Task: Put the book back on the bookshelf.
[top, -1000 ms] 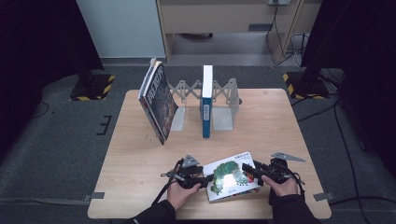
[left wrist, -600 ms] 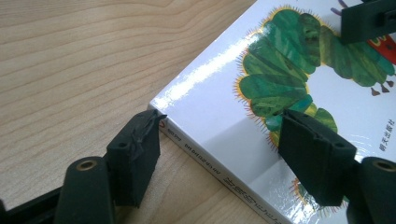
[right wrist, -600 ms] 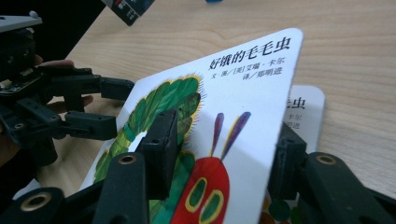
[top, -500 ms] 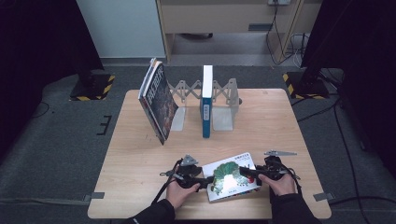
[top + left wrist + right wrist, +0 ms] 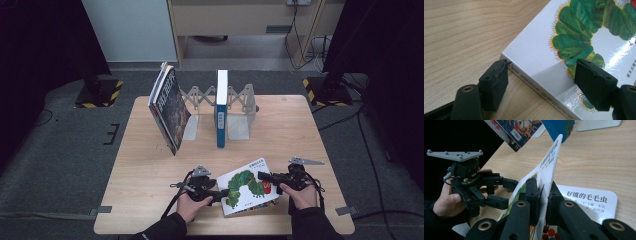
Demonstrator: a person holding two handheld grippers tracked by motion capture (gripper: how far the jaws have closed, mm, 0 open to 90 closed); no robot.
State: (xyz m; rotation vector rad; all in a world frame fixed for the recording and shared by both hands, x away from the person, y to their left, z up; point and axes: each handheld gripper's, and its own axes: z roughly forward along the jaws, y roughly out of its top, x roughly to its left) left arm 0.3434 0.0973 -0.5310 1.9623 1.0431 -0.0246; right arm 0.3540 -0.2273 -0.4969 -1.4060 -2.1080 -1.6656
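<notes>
Wooden table [image 5: 150, 200], caterpillar book [image 5: 247, 187] lying between both tongs. Right tongs [image 5: 543, 195] just clamped shut on the front cover, lifting it; left tongs [image 5: 541, 82] just opened wider, straddling the spine corner, so it's looking ready to open

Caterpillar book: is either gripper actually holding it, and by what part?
The right gripper is shut on the caterpillar book's front cover, pinching its lifted edge. The left gripper, jaws just opened, straddles the spine corner without clamping it.
</notes>
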